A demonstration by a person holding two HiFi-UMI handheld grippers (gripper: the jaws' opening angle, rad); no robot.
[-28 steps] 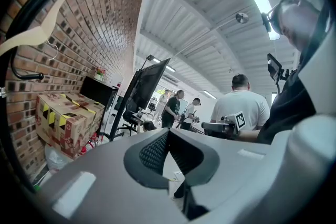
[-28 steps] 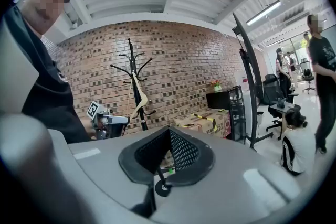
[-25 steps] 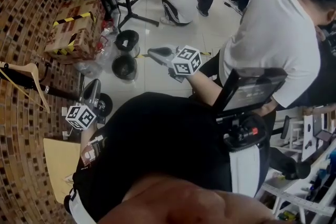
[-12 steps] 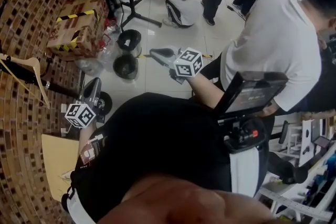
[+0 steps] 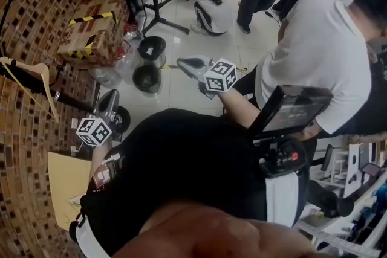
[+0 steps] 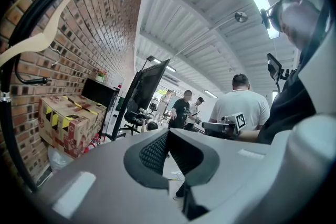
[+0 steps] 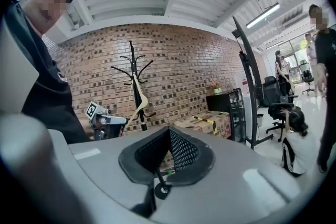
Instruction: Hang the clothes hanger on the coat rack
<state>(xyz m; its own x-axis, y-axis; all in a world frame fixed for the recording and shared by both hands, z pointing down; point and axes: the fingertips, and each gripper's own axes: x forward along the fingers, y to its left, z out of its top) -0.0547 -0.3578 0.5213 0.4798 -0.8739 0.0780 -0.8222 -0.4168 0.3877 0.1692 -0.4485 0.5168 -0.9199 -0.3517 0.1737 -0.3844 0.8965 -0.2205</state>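
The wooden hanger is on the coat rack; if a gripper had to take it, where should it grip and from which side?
Probably the wooden hanger by its flat arm just below the hook, approached from the room side. It hangs beside the coat rack pole with the brick wall behind, so only the front looks free, and the flat arm suits two jaws.

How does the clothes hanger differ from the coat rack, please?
The clothes hanger is pale wood; the coat rack is black. The hanger is short and hangs slanted; the rack is tall and stands upright. Both are by the brick wall, the hanger apparently hooked on the rack.
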